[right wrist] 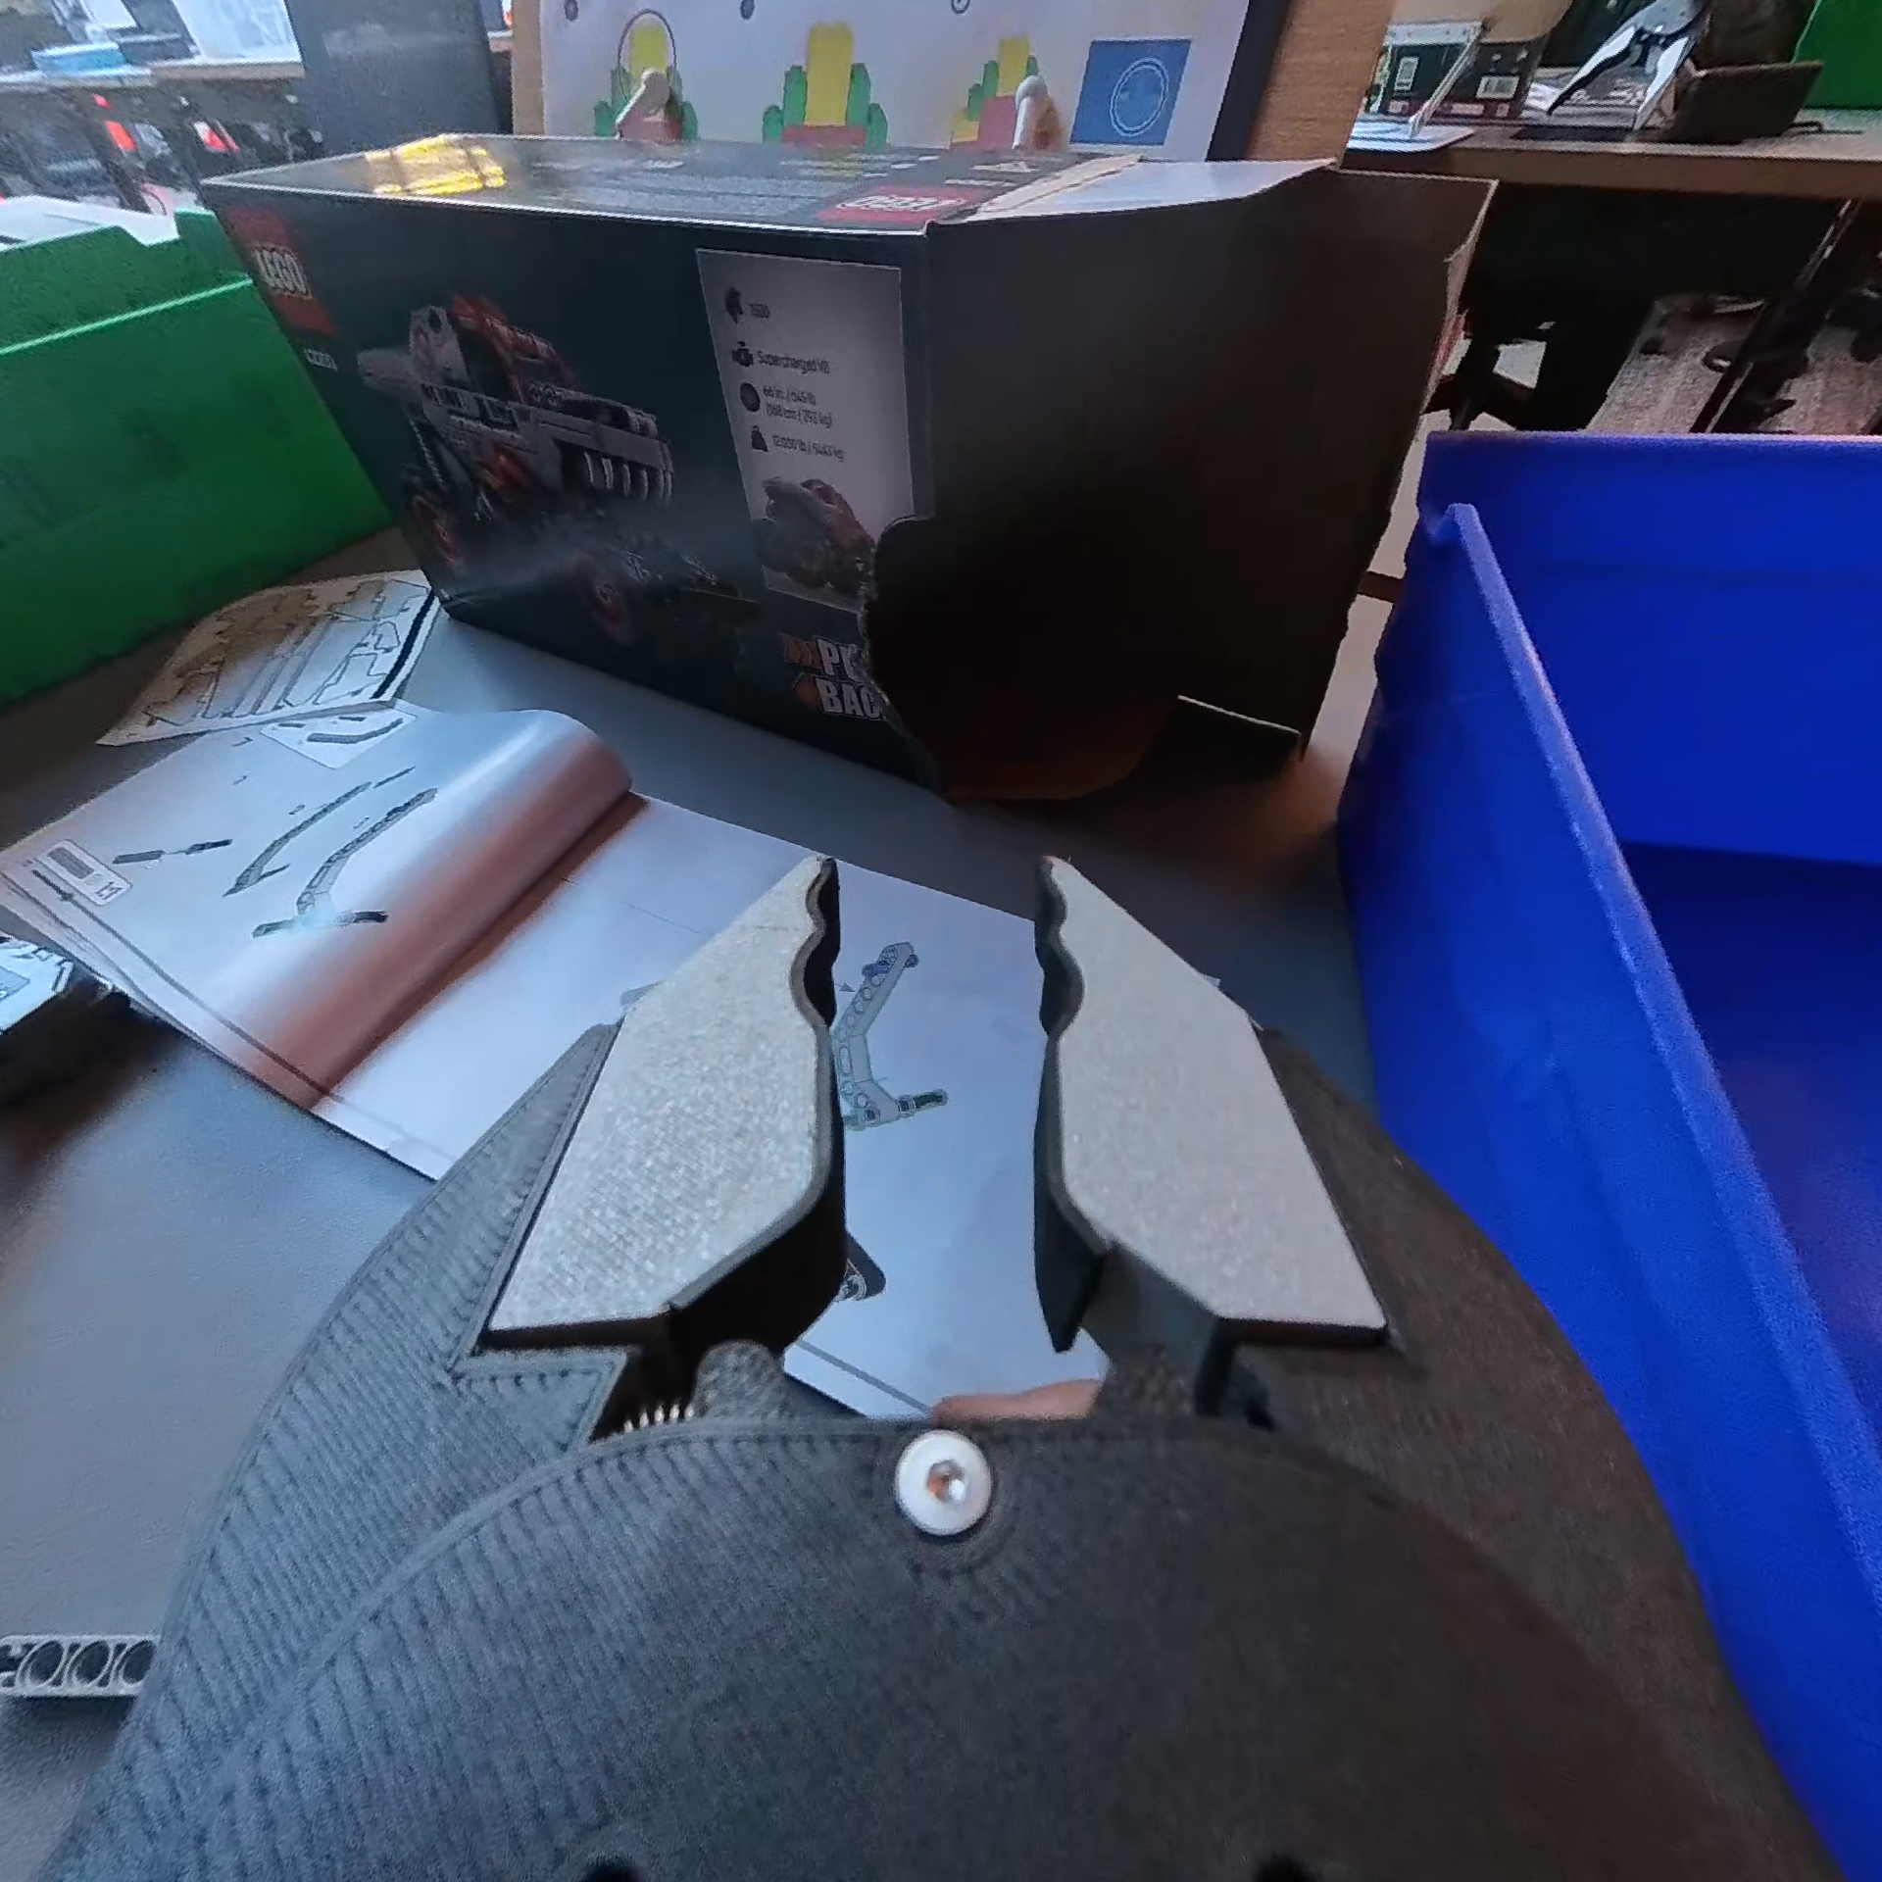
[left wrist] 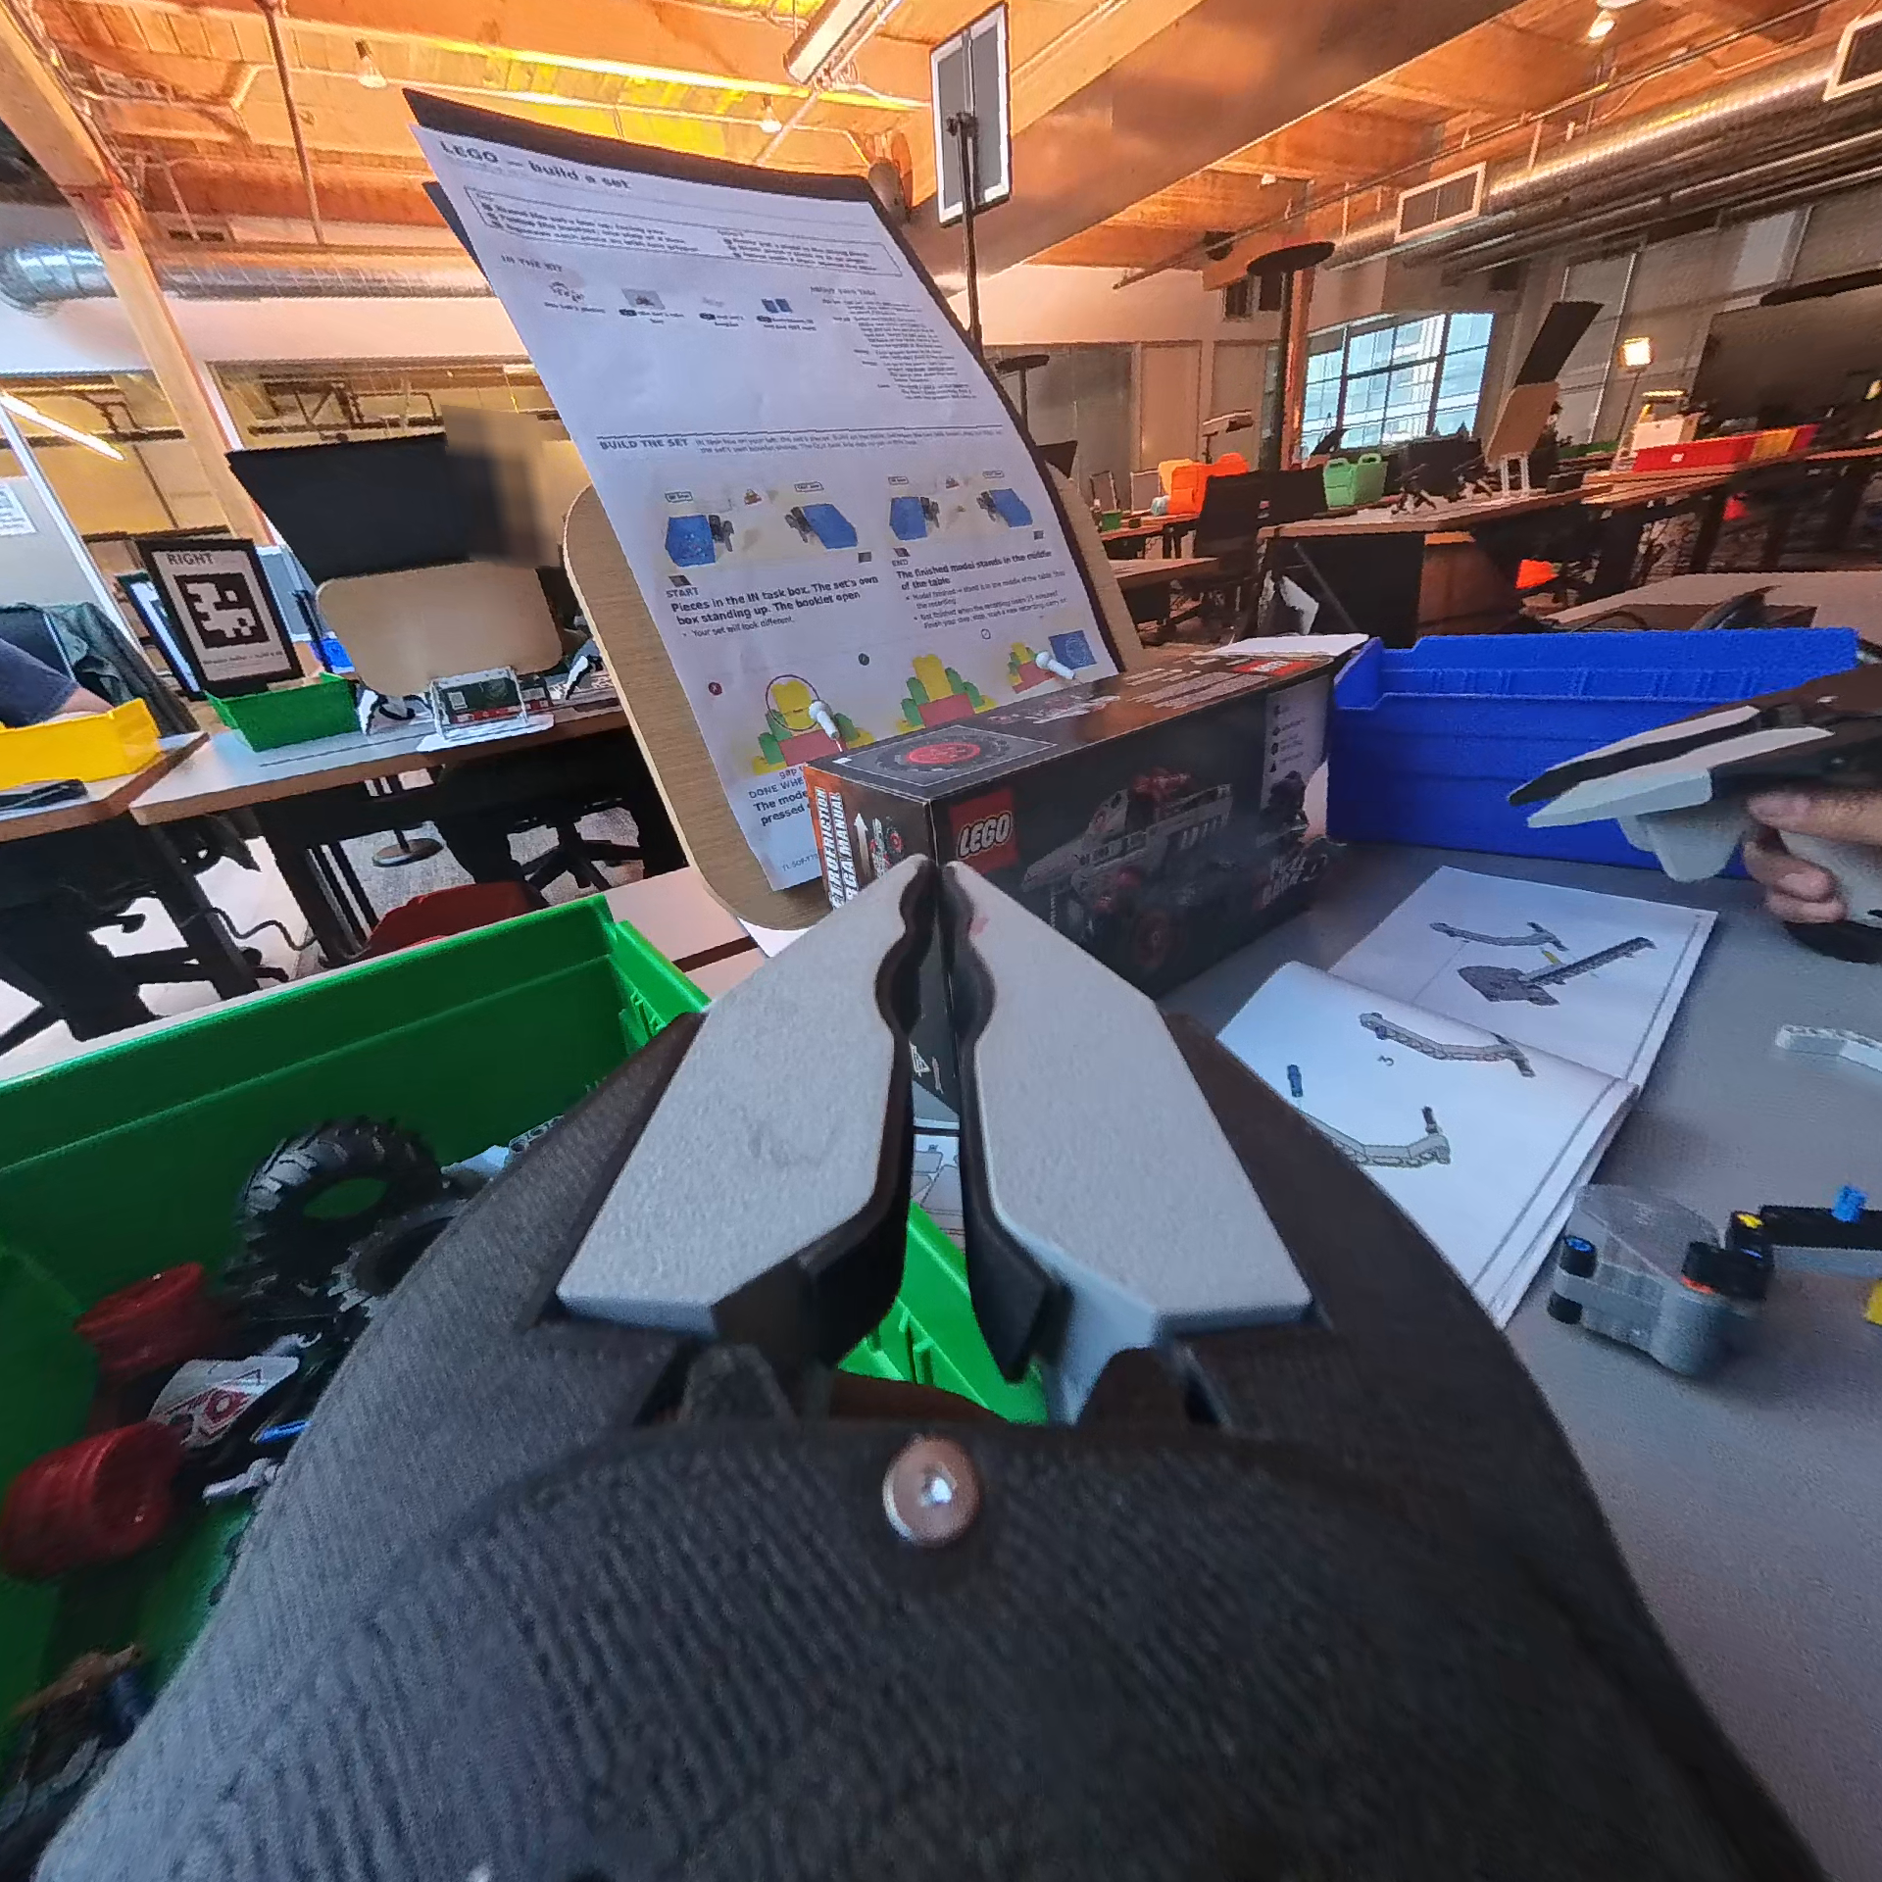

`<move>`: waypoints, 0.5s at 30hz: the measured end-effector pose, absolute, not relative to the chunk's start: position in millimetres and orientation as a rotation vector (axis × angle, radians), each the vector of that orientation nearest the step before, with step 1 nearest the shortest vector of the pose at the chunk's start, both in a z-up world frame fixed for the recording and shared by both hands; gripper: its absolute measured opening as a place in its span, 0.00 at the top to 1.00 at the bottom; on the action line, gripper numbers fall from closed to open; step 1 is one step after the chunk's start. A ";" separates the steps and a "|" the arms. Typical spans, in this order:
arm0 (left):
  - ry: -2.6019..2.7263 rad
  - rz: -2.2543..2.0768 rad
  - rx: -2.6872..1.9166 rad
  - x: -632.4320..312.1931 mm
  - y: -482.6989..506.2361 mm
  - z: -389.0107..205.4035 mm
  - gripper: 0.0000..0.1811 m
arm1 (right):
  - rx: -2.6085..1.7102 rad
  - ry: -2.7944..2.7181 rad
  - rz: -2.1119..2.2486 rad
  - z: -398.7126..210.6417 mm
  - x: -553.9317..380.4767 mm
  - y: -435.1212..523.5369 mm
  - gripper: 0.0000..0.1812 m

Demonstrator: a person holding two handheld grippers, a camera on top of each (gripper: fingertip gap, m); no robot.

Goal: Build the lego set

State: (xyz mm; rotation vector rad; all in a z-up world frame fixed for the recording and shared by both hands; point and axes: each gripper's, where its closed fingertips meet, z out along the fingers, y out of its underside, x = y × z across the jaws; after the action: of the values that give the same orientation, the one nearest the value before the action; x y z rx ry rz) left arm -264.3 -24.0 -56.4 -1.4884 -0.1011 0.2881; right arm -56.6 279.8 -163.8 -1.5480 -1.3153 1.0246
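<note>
My left gripper (left wrist: 939, 878) is shut, and I see nothing between its fingers. It hovers over the right edge of a green bin (left wrist: 336, 1029) that holds black tyres (left wrist: 336, 1192), red wheel hubs (left wrist: 87, 1497) and other loose pieces. The black set box (left wrist: 1110, 805) stands behind it. My right gripper (right wrist: 937, 874) is open and empty, low over the open instruction booklet (right wrist: 428, 917). It also shows in the left wrist view (left wrist: 1589, 799), held by a hand. A part-built grey assembly (left wrist: 1650, 1293) lies on the table next to the booklet (left wrist: 1477, 1069).
A blue bin (right wrist: 1589, 1018) stands at the right, close to the right gripper. The set box (right wrist: 652, 428) is behind the booklet, with an instruction sheet on a wooden stand (left wrist: 774, 489) behind it. A grey beam (right wrist: 71, 1670) and a white curved piece (left wrist: 1833, 1049) lie on the table. The left tips stand about 20 centimeters off the part-built grey assembly (left wrist: 1650, 1293).
</note>
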 end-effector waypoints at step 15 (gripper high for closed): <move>-0.093 0.288 -1.492 -262.5 -22.8 -57.1 1.00 | -1.544 -1.329 1.015 -164.9 -57.4 278.3 0.80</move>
State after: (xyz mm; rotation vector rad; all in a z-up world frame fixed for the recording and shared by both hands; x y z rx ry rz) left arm -262.5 -22.8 -57.1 -1.4920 -0.0927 0.2881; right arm -57.4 278.3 -164.9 -1.5443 -1.3289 1.0149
